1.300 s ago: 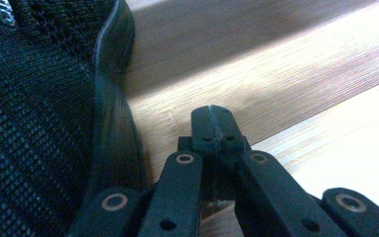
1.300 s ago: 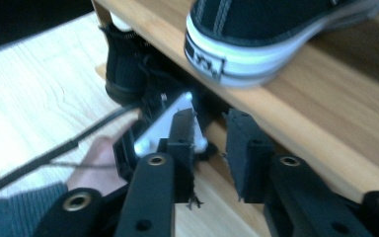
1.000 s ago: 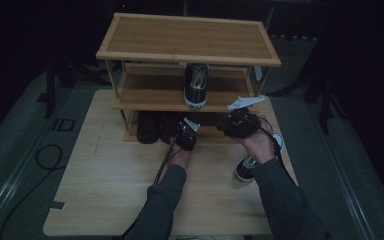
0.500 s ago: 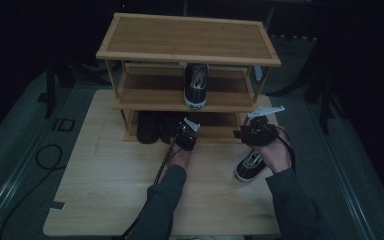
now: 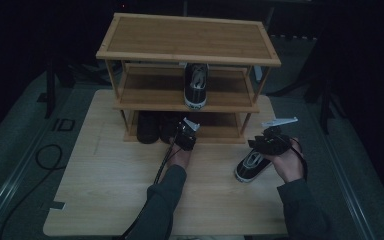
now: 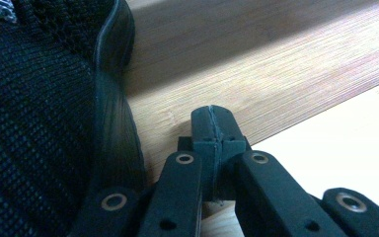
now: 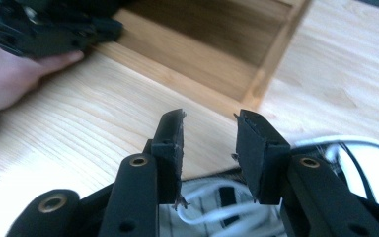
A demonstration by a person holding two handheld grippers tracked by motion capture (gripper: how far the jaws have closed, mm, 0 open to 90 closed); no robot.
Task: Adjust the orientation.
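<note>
Under the right gripper [image 5: 261, 145], sneaker [image 5: 250, 166] lies toe toward person.

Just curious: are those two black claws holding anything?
No. The left gripper is shut empty beside a black knit shoe; the right gripper is open above a white-laced sneaker.

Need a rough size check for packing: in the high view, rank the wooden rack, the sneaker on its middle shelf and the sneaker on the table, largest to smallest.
1. Wooden rack, largest by far.
2. Unranked: the sneaker on the middle shelf and the sneaker on the table look alike in size; the table one lies nearer the camera and partly under the right claw.
</note>
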